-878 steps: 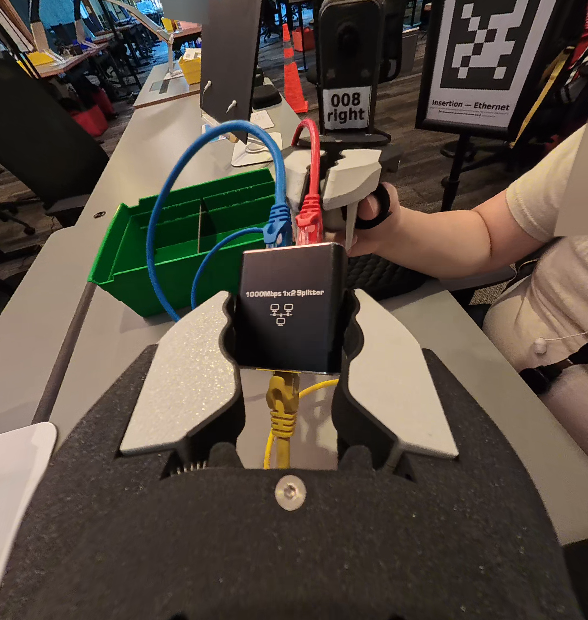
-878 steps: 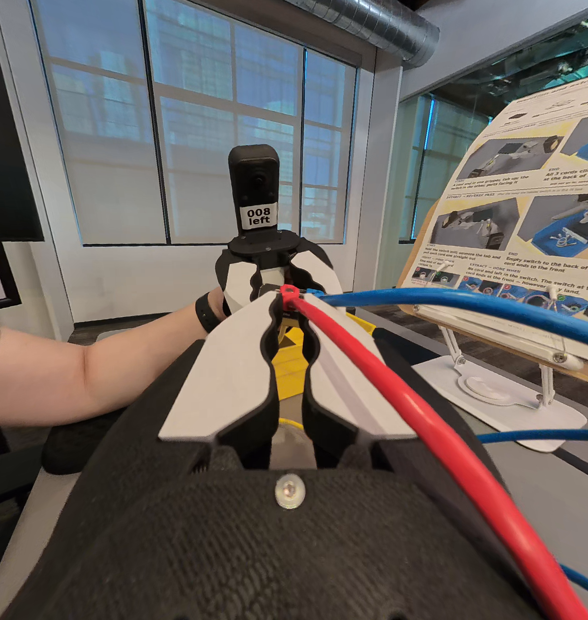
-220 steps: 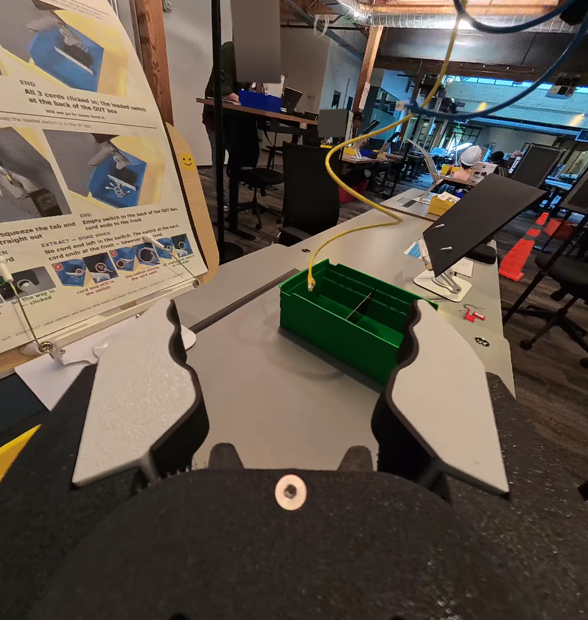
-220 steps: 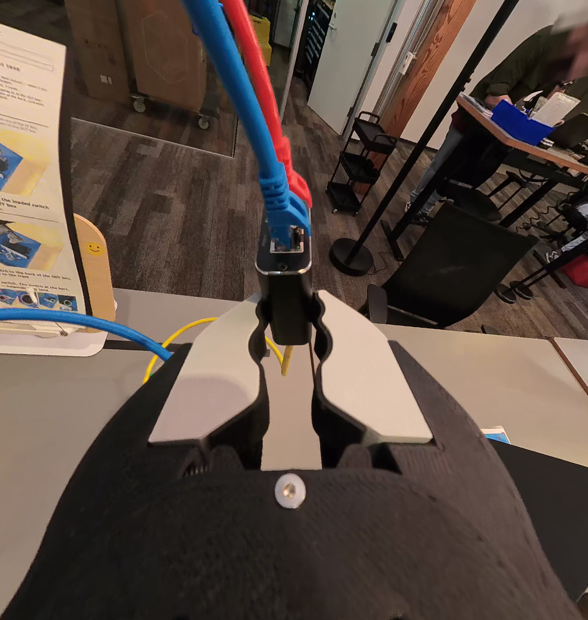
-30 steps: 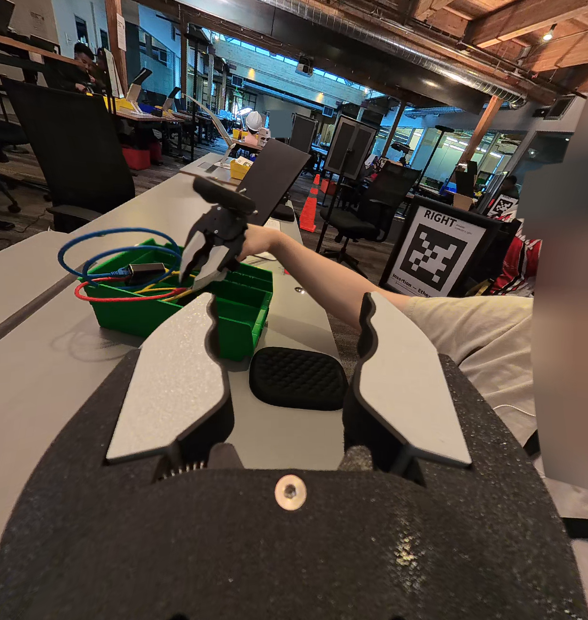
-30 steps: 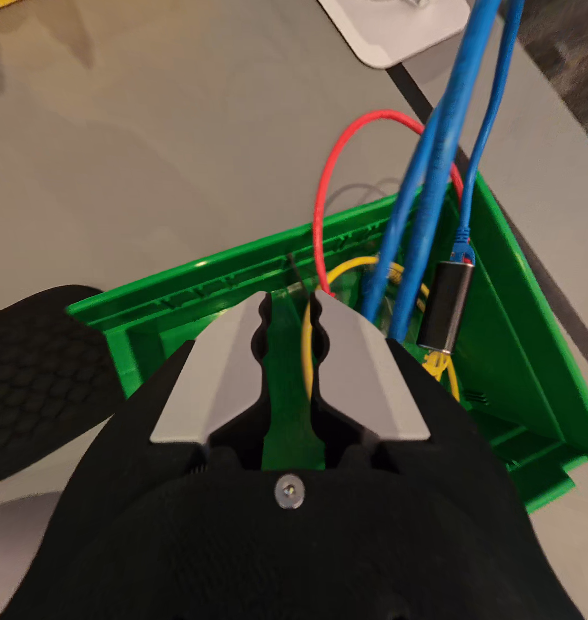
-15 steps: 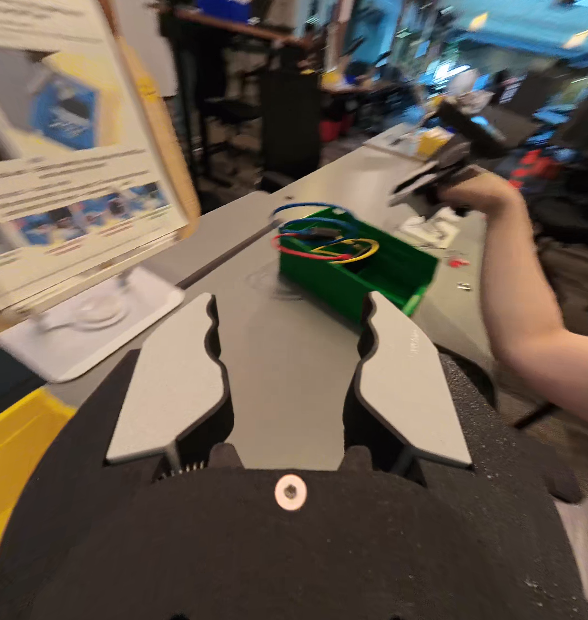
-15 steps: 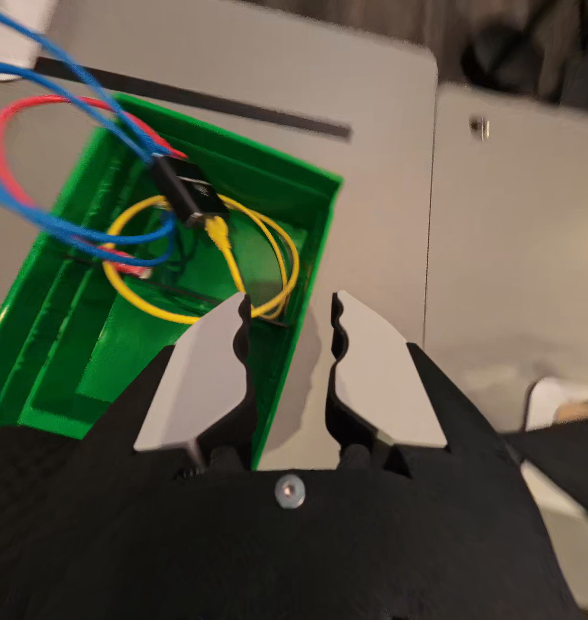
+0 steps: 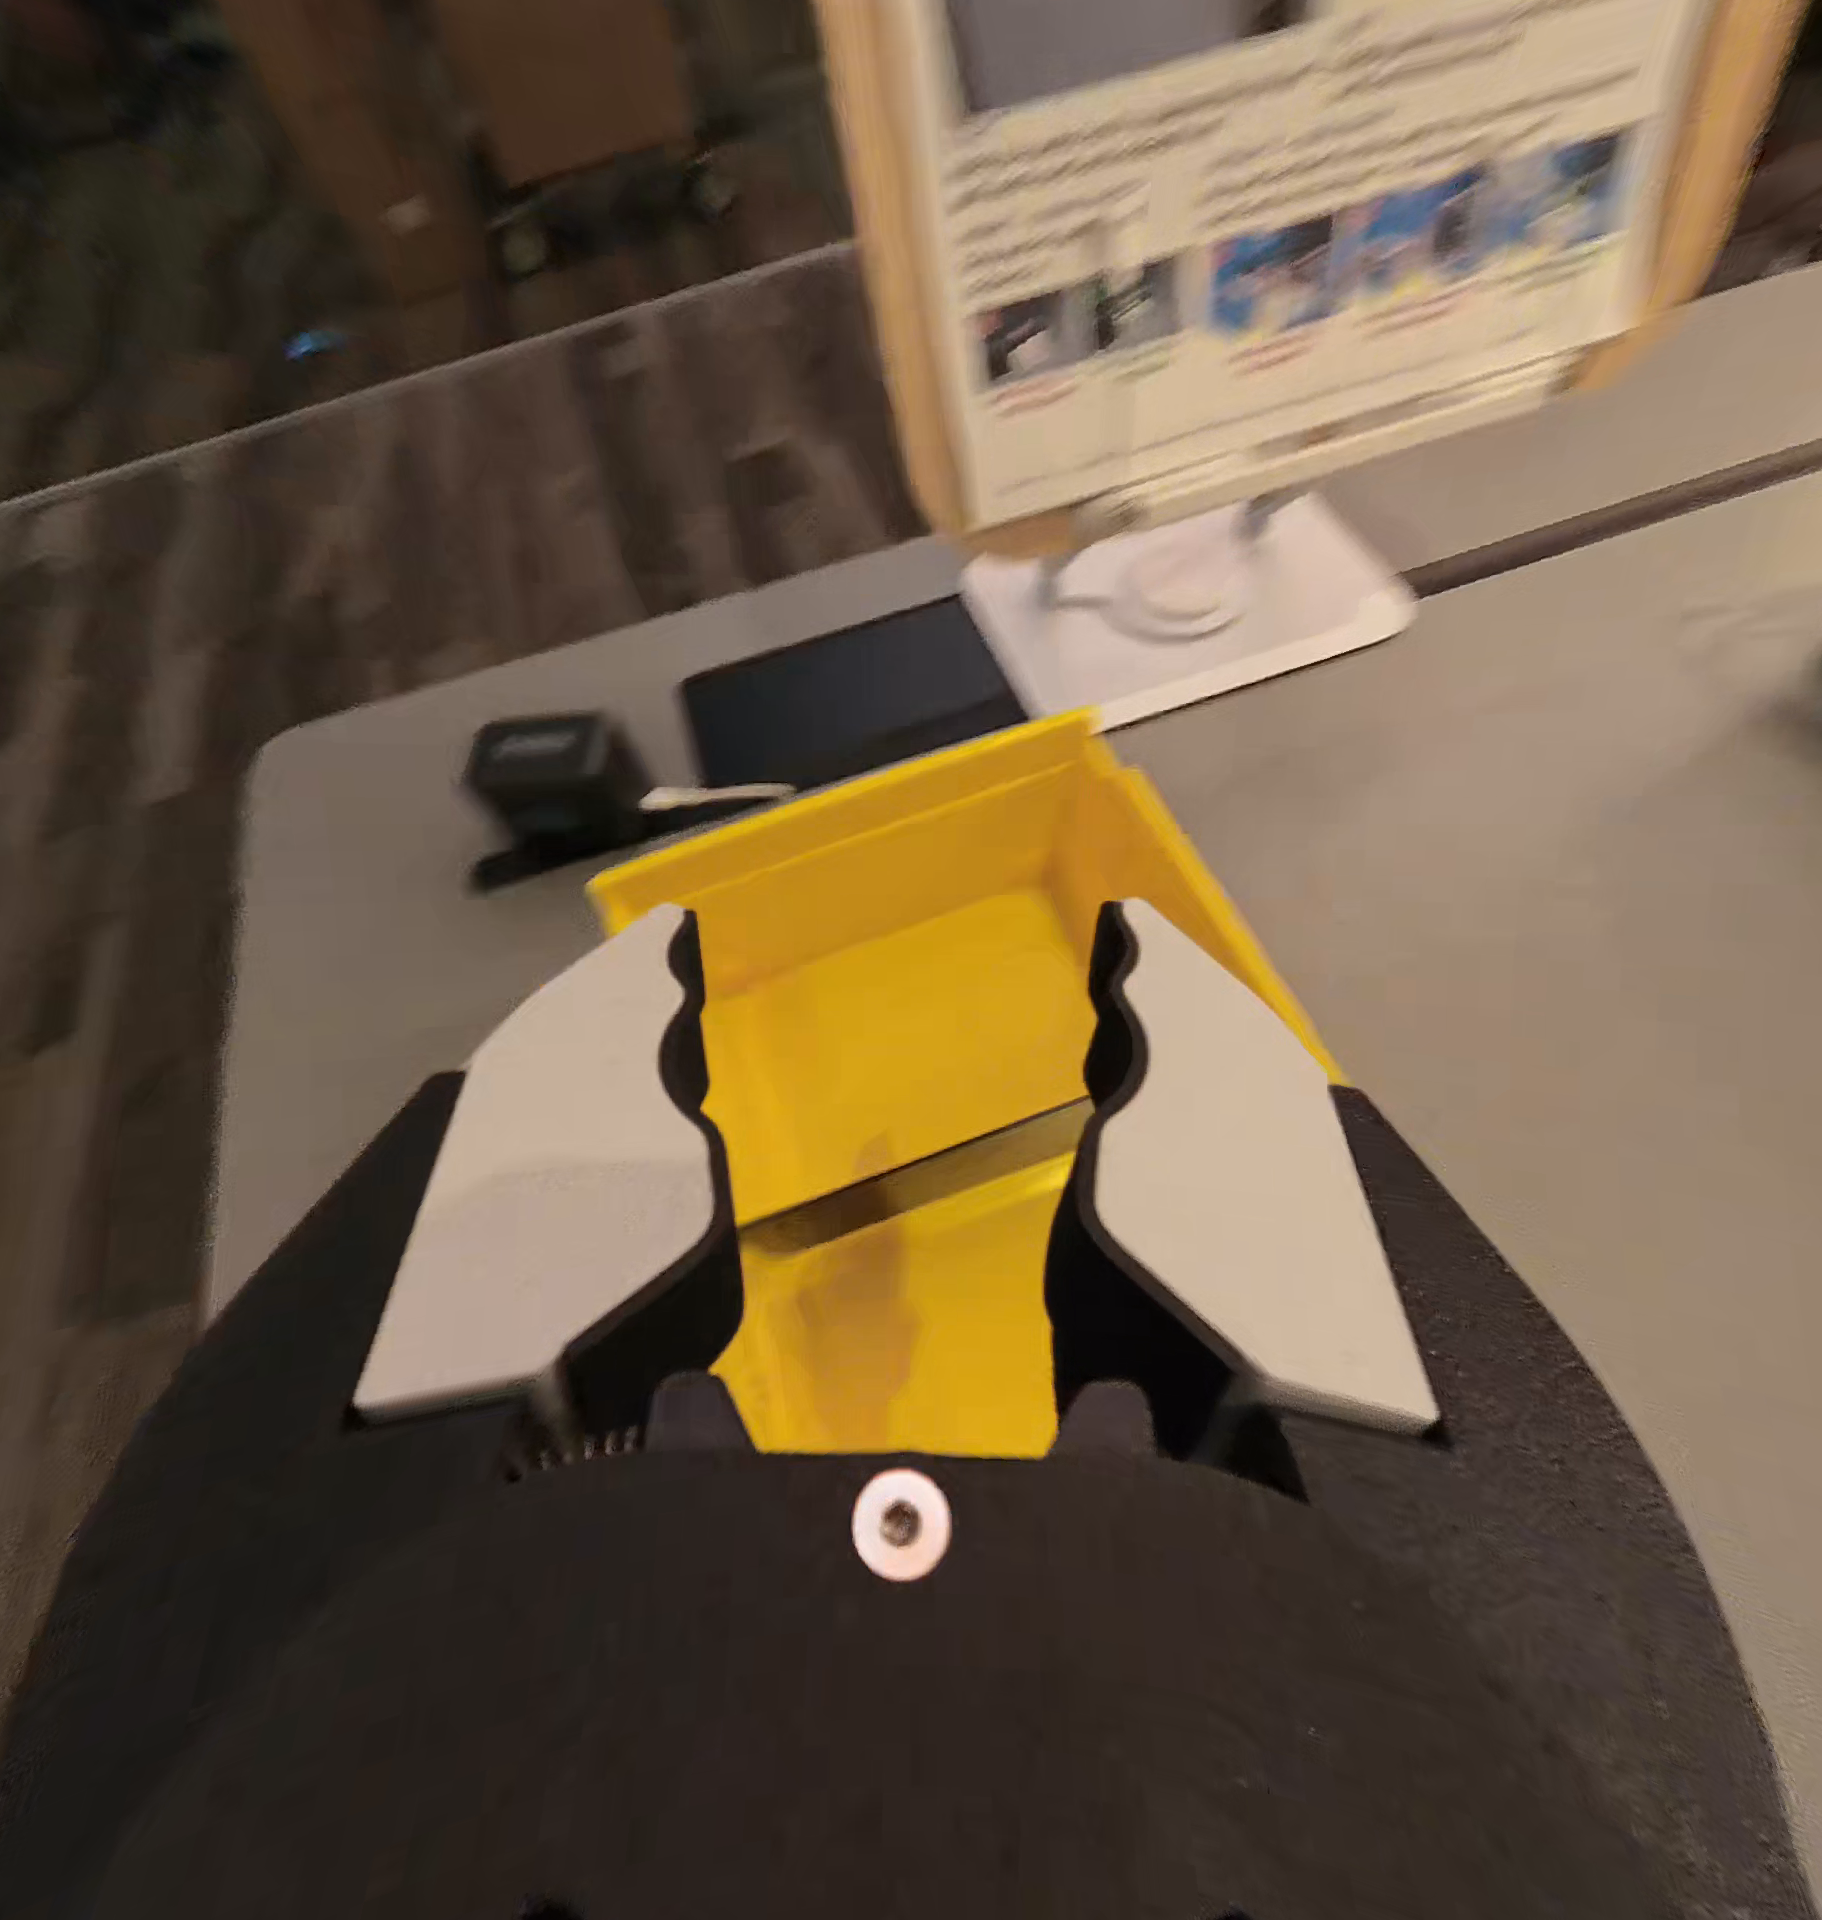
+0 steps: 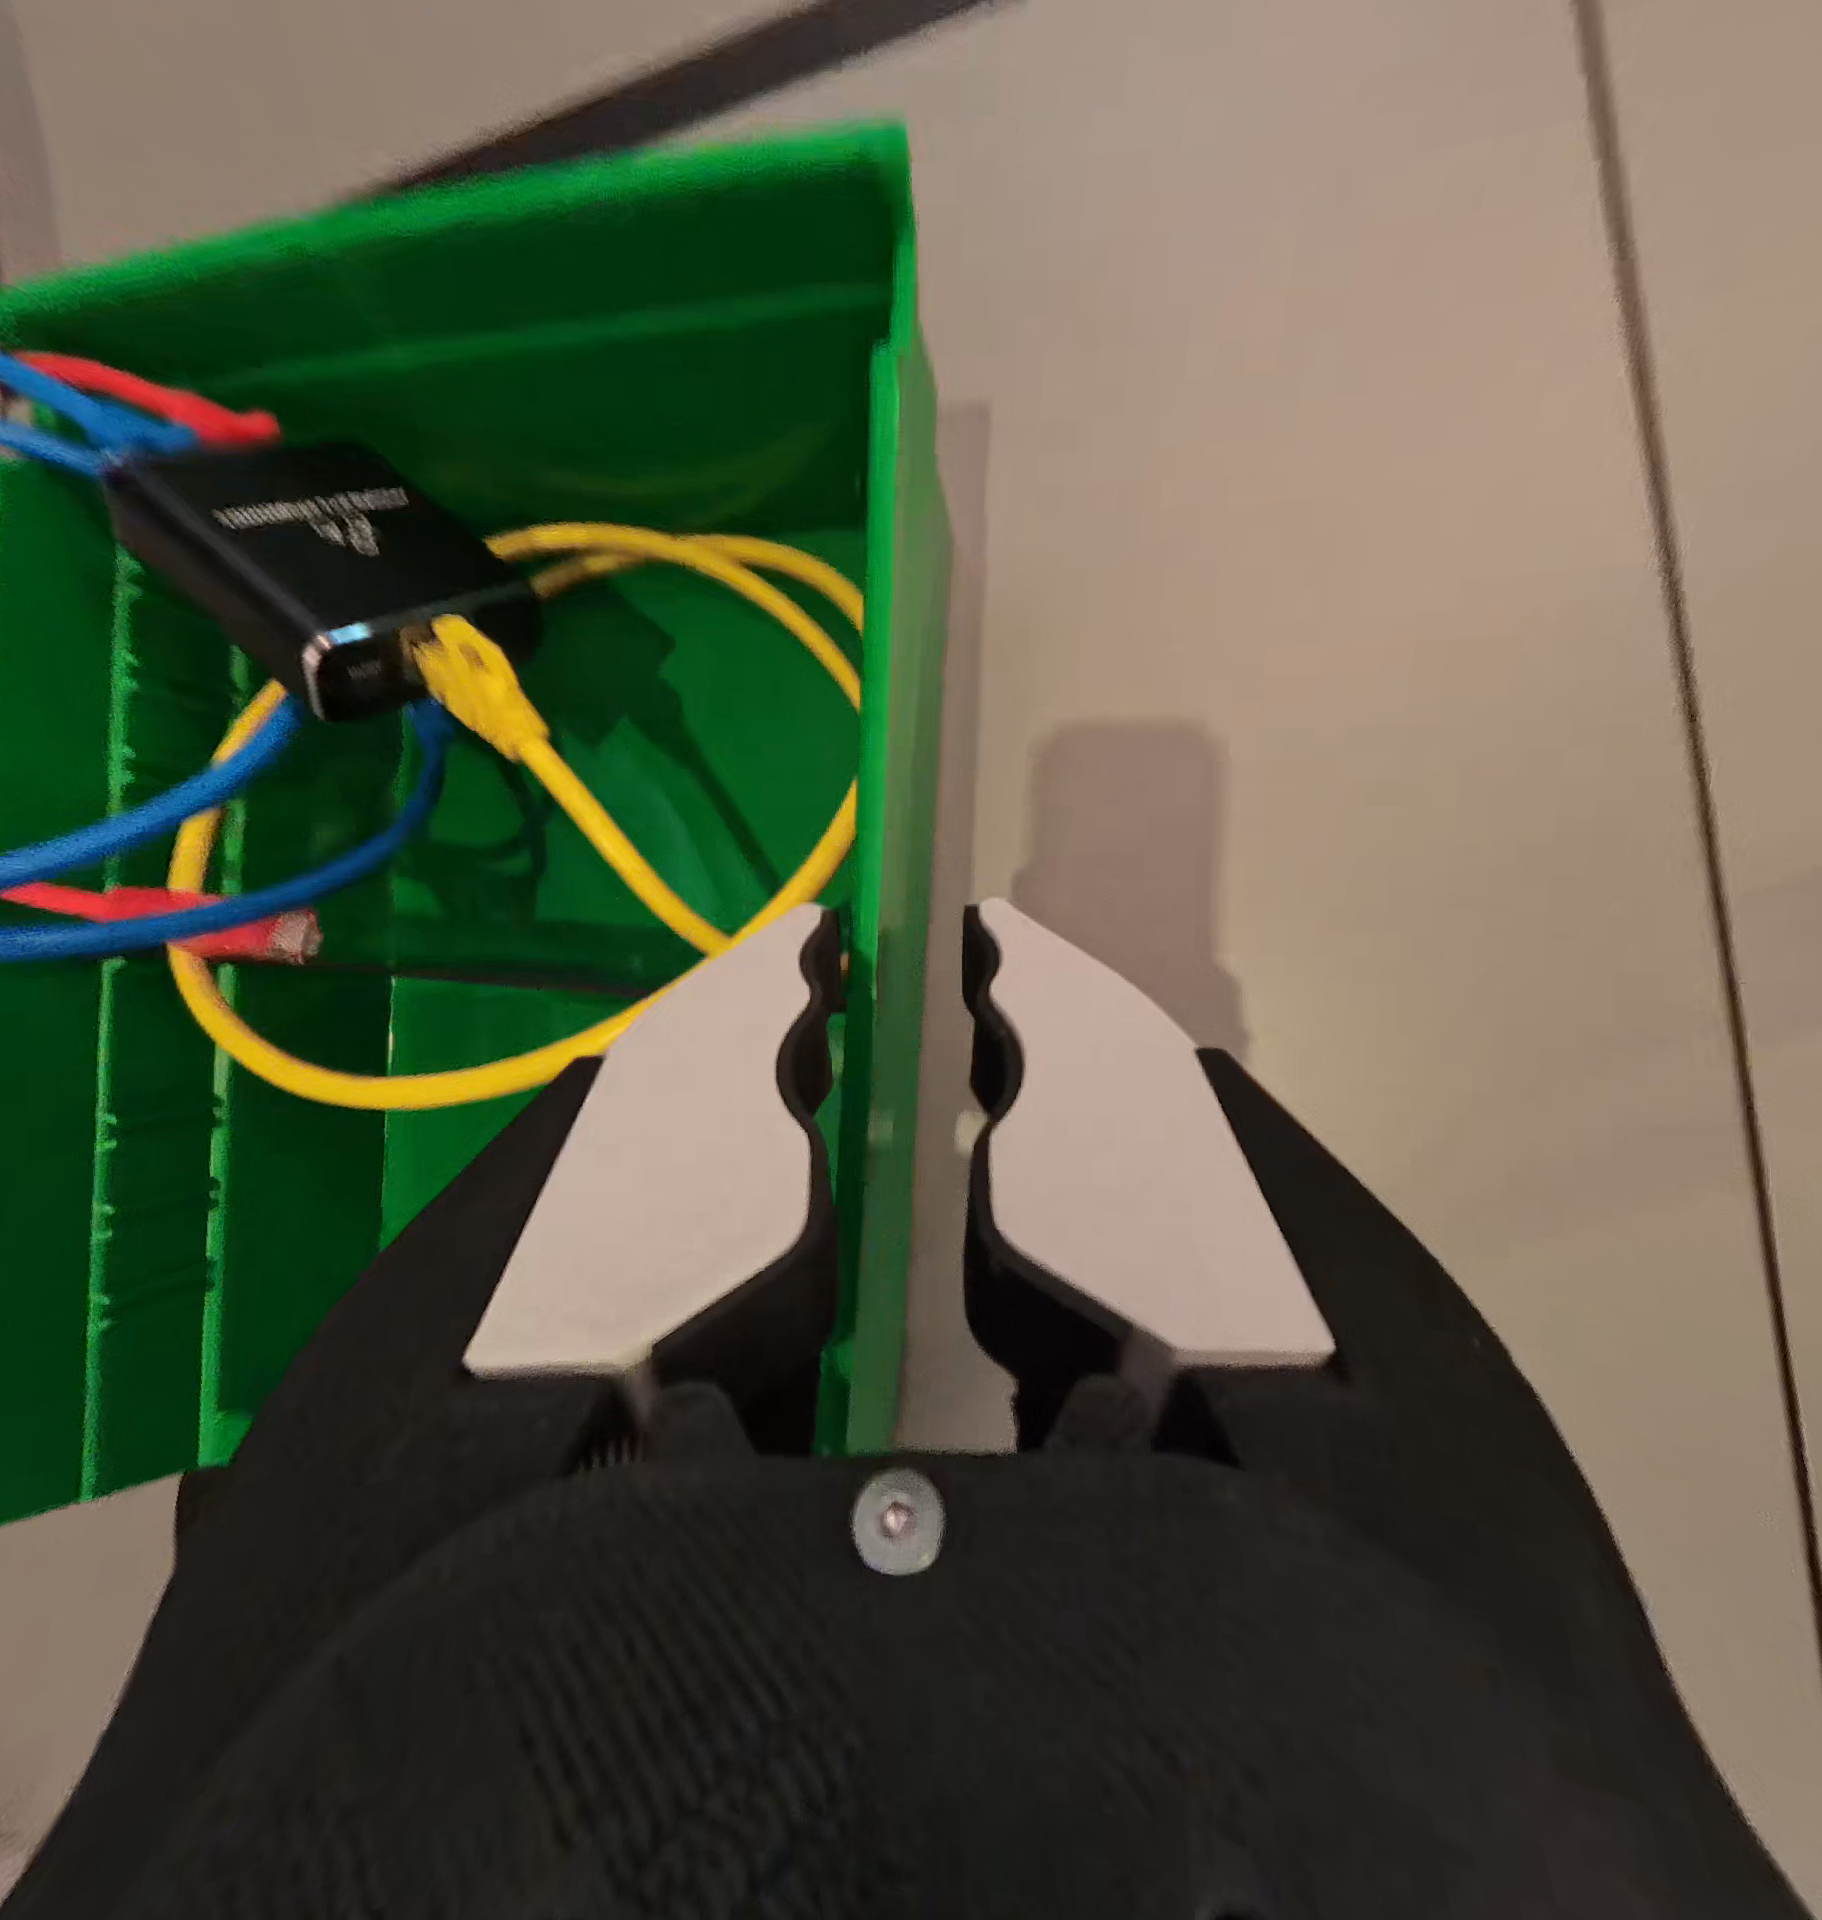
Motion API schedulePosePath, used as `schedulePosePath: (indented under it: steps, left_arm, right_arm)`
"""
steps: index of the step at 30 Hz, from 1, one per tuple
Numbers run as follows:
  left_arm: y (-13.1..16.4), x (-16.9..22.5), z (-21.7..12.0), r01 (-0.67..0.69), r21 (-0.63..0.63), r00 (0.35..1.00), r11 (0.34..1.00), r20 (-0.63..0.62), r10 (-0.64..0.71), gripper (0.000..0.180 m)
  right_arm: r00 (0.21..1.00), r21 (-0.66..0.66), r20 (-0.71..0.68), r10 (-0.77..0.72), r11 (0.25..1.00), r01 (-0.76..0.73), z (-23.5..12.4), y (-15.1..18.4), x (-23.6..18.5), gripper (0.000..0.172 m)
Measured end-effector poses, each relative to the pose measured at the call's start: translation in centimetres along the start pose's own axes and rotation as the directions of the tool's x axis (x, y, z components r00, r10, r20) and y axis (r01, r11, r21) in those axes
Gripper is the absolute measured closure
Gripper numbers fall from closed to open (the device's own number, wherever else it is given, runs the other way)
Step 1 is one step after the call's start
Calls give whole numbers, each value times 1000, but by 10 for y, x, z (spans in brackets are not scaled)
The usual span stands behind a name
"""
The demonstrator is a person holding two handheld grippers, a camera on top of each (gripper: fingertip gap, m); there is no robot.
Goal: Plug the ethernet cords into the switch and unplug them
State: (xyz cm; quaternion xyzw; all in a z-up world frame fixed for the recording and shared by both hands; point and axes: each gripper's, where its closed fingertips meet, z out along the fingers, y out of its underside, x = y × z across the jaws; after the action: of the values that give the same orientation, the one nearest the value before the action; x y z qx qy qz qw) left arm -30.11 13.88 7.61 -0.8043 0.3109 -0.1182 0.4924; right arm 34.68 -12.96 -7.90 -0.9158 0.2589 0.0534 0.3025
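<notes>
Left hand-held gripper (image 9: 896,914): tilted down over the yellow bin (image 9: 886,831), fingers wide apart, holding nothing.
Right hand-held gripper (image 10: 902,914): pointing down at the green bin (image 10: 891,520), fingers narrowly apart astride its right wall, with a gap on the outer side.
Switch (image 10: 304,566): lying inside the green bin, upper left.
Cords: yellow cord (image 10: 574,790), blue cord (image 10: 159,810) and red cord (image 10: 138,400) coiled in the green bin around the switch.
Tabletop (image 10: 1354,520): grey, under the green bin.

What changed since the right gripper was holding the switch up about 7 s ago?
The switch was let go and lies in the green bin; the right gripper now straddles the bin's wall, gap visible. The left gripper swung to the yellow bin, open as before. Cords stay plugged.
</notes>
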Motion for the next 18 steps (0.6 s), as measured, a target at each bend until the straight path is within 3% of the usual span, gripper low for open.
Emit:
schedulePosePath:
  steps: [3,7,10,13,16,18]
  left_arm:
    - [30,-31,-5,63,-99,996,993,75,-55,117]
    - [74,-58,-1,112,-271,987,956,145,-75,119]
    - [113,-79,2,155,-429,975,890,214,-67,125]
    - [139,-79,10,189,-513,980,837,152,-129,132]
    - [138,-72,15,245,-494,967,834,67,-244,138]
    - [147,-74,12,259,-524,963,811,76,-258,138]
  right_arm:
    - [998,-61,66,10,998,-6,10,10,-8,164]
    - [998,-69,55,30,997,-26,14,10,-7,165]
    - [995,-56,67,71,996,-67,17,8,-11,164]
    - [988,-69,132,81,995,-72,21,8,-26,162]
    - [983,-104,167,71,993,-54,26,9,-43,160]
    - [986,-129,161,29,992,-8,29,10,-54,161]
